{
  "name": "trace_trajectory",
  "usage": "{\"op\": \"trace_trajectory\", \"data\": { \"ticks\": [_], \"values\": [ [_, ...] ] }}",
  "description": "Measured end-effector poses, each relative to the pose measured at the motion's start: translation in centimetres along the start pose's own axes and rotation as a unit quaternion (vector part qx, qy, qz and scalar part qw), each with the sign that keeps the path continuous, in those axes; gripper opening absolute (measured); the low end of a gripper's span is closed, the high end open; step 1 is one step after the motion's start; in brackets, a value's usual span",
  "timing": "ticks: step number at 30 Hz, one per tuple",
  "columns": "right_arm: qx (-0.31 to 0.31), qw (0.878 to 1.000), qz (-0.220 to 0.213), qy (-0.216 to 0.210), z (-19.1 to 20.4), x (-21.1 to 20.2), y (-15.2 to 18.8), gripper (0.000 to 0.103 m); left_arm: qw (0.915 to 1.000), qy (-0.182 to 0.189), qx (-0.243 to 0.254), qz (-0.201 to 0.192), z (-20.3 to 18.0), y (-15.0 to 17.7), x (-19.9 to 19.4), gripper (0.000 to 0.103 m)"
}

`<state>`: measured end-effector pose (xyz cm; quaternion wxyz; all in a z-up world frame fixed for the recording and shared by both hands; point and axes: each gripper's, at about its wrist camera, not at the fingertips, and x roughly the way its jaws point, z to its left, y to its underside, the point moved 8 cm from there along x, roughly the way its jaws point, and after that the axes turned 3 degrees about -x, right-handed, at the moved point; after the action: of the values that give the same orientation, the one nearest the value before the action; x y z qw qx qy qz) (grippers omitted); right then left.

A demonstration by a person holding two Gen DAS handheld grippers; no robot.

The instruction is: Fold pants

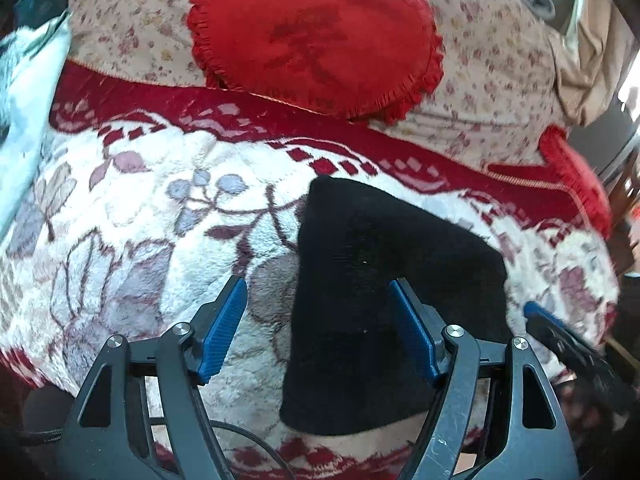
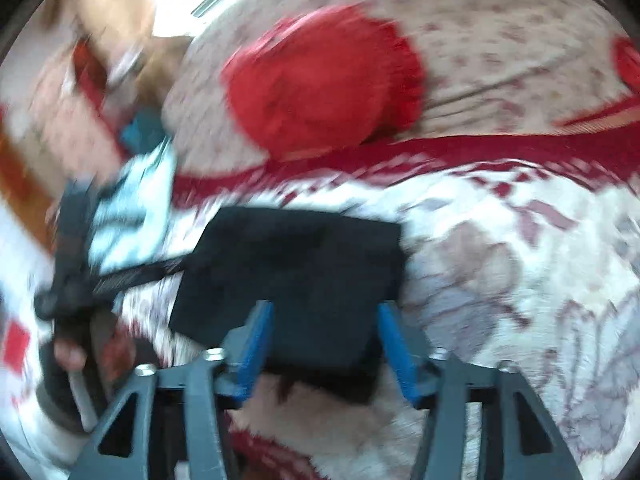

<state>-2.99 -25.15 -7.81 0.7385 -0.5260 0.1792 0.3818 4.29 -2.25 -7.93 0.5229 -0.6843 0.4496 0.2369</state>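
Observation:
The black pants lie folded into a compact rectangle on a red and white floral blanket. My left gripper is open above the pants' left edge, holding nothing. The right gripper's blue tip shows at the pants' right edge. In the blurred right wrist view the pants lie flat, and my right gripper is open above their near edge, empty. The left gripper appears at the left there.
A red heart-shaped cushion rests on a floral quilt behind the blanket. A second red cushion is at the right. A light blue cloth lies at the left edge.

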Motion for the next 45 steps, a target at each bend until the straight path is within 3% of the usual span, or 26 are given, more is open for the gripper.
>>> {"op": "trace_trajectory", "data": {
  "ticks": [4, 8, 11, 13, 14, 18, 22, 26, 29, 35, 41, 45],
  "values": [
    [0.083, 0.996, 0.028, -0.036, -3.1, 2.5, 0.4, 0.061, 0.9989, 0.025, -0.033, 0.022, 1.1, 0.2, 1.1, 0.079],
    [0.075, 0.994, 0.056, -0.06, -2.4, 5.4, 0.9, 0.062, 0.9955, 0.052, -0.05, 0.062, 0.9, 1.8, 3.6, 0.08],
    [0.067, 0.993, 0.051, -0.078, -1.6, 6.9, 0.8, 0.061, 0.9958, 0.058, -0.048, 0.053, 0.1, 2.1, 4.4, 0.086],
    [0.056, 0.994, 0.046, -0.076, -1.2, 7.1, 0.3, 0.05, 0.996, 0.064, -0.026, 0.056, -1.1, 2.0, 4.6, 0.077],
    [0.049, 0.995, 0.043, -0.074, -1.0, 6.9, 0.0, 0.043, 0.9948, 0.077, -0.018, 0.064, -2.0, 1.8, 4.6, 0.066],
    [0.013, 0.997, 0.021, -0.068, -0.2, 5.8, -2.3, 0.035, 0.9963, 0.074, 0.013, 0.043, -4.0, -0.9, 4.0, 0.058],
    [0.0, 0.999, -0.005, -0.05, -1.0, 5.6, -5.7, 0.035, 0.9972, 0.069, 0.024, 0.016, -5.1, -4.4, 4.8, 0.058],
    [-0.014, 1.0, -0.002, -0.016, -2.5, 7.9, -8.0, 0.038, 0.9986, 0.028, 0.025, 0.036, -4.0, -5.5, 8.4, 0.058],
    [-0.032, 0.998, 0.041, 0.042, -4.3, 10.3, -7.7, 0.047, 0.9986, 0.029, 0.018, 0.042, -3.5, -5.4, 9.5, 0.064],
    [-0.081, 0.991, 0.019, 0.102, -4.0, 7.0, -7.8, 0.049, 0.9987, 0.006, 0.039, 0.032, -3.7, -5.5, 9.1, 0.068],
    [-0.104, 0.992, 0.001, 0.069, -1.0, 5.5, -7.6, 0.049, 0.9991, -0.015, 0.034, 0.02, -3.8, -5.3, 8.8, 0.068],
    [-0.119, 0.986, 0.044, 0.108, -1.6, 8.3, -5.2, 0.049, 0.999, -0.026, 0.036, 0.01, -4.0, -5.0, 8.0, 0.068]
  ]
}}
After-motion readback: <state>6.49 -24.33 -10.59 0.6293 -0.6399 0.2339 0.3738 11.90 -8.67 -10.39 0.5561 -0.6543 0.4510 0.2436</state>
